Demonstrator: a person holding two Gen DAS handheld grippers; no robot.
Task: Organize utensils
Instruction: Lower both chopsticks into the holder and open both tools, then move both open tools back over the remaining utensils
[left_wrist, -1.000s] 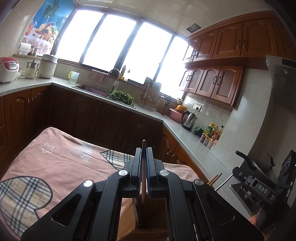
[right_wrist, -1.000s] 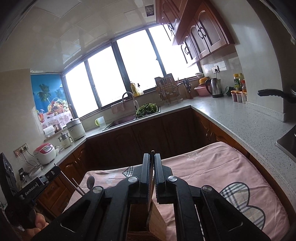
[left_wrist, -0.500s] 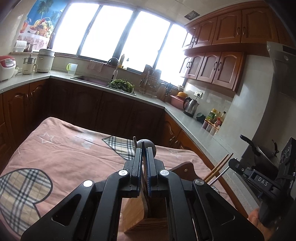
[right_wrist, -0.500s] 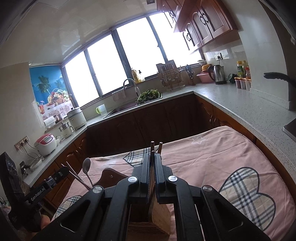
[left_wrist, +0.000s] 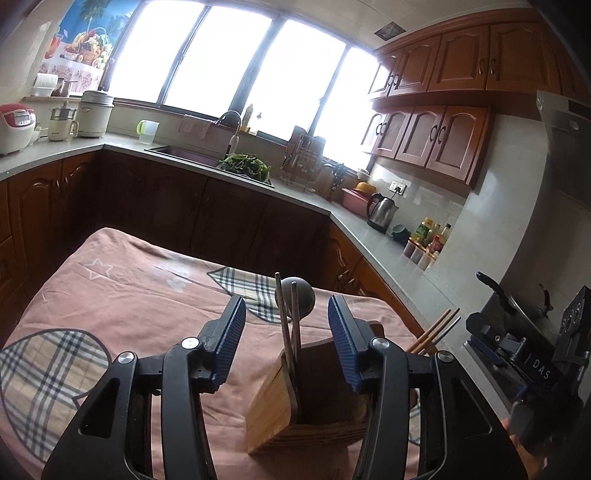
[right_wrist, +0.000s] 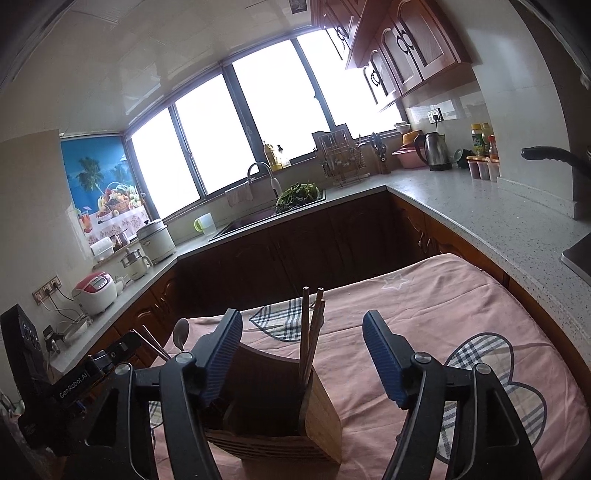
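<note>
A wooden utensil holder (left_wrist: 314, 402) stands on the pink cloth. In the left wrist view, metal chopsticks (left_wrist: 290, 325) and a spoon (left_wrist: 295, 299) stand in it, between the jaws of my open left gripper (left_wrist: 286, 339). Wooden chopsticks (left_wrist: 432, 330) show at its far side. In the right wrist view the holder (right_wrist: 280, 410) holds wooden chopsticks (right_wrist: 312, 332) between the jaws of my open right gripper (right_wrist: 303, 354). The spoon (right_wrist: 181, 332) shows at left. Neither gripper holds anything.
The pink cloth with plaid hearts (left_wrist: 122, 302) covers the table. Kitchen counters (right_wrist: 480, 206) run around it, with a sink (left_wrist: 184, 155), kettle (left_wrist: 382, 208), bottles and a rice cooker (left_wrist: 14, 125). The other gripper's body (left_wrist: 528, 365) is at right.
Both grippers have opened and let go of the utensils, which now stand in the holder. Both views tilted down toward the holder.
</note>
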